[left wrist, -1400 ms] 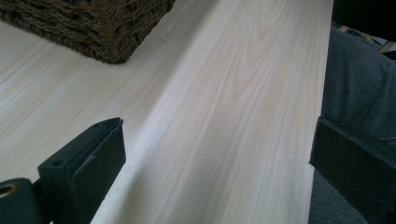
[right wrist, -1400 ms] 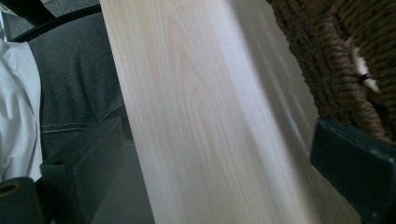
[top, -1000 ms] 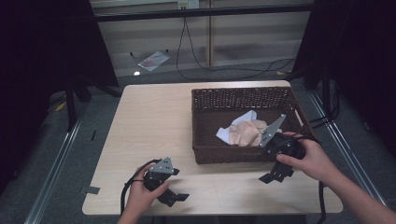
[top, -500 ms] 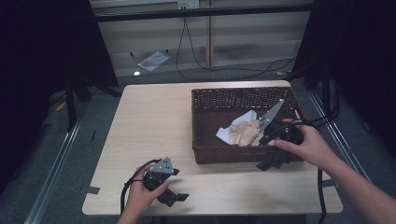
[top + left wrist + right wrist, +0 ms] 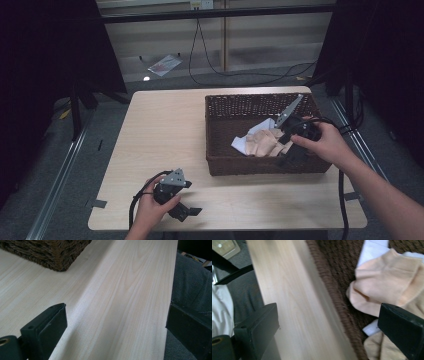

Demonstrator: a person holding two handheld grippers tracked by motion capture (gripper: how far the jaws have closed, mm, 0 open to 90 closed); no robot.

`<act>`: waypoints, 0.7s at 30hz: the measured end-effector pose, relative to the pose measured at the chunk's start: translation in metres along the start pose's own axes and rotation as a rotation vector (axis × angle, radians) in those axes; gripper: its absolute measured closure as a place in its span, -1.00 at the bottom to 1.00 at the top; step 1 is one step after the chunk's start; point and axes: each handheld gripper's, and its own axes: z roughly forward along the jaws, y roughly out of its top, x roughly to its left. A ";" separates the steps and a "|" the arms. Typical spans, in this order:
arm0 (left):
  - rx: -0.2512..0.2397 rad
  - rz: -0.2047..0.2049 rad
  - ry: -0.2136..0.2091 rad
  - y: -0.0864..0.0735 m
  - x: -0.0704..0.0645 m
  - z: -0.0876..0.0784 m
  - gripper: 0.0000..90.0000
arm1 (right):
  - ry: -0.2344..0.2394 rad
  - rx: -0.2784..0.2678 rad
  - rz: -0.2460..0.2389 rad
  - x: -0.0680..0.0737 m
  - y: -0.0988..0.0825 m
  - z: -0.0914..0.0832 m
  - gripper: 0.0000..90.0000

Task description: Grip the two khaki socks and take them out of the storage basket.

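Your left gripper (image 5: 176, 202) rests on the table (image 5: 165, 130) near its front edge, jaws wide and empty. Right of it, the socks (image 5: 262, 142) lie in the wicker basket (image 5: 250, 105), none lifted yet. Your right gripper (image 5: 290, 150) hangs over the basket's near wall, wide open, so the grasp is yet to come.

Dark brown woven basket (image 5: 260, 165); peach socks (image 5: 263, 144); pale wood table (image 5: 165, 135).

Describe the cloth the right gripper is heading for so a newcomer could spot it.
Find the dark woven basket on the table's right half. Inside, by its near wall, lies the peach cloth, beside the right gripper. It is crumpled and peach; the white cloth under it is paler.
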 end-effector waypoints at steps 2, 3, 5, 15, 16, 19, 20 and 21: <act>0.000 0.000 0.000 0.000 0.000 0.000 -0.93 | -0.010 -0.001 0.017 -0.006 0.001 0.001 -0.93; 0.000 0.000 -0.001 0.000 0.000 0.000 -0.93 | -0.017 0.005 0.032 -0.012 0.001 0.003 -0.93; 0.002 0.002 0.001 0.000 0.000 0.000 -0.93 | -0.025 0.008 0.035 -0.015 0.002 0.004 -0.93; 0.001 0.001 -0.002 0.000 0.000 0.000 -0.93 | -0.058 0.041 0.112 -0.043 0.006 0.022 -0.93; 0.001 0.001 -0.002 0.000 0.000 0.000 -0.93 | -0.058 0.041 0.112 -0.043 0.006 0.022 -0.93; 0.004 0.002 -0.006 0.000 0.000 0.001 -0.93 | -0.070 0.052 0.117 -0.052 0.007 0.028 -0.93; 0.004 0.002 -0.006 0.000 0.000 0.001 -0.93 | -0.070 0.052 0.117 -0.052 0.007 0.028 -0.93; 0.004 0.002 -0.007 0.000 0.000 0.000 -0.93 | -0.081 0.051 0.132 -0.056 0.007 0.031 -0.93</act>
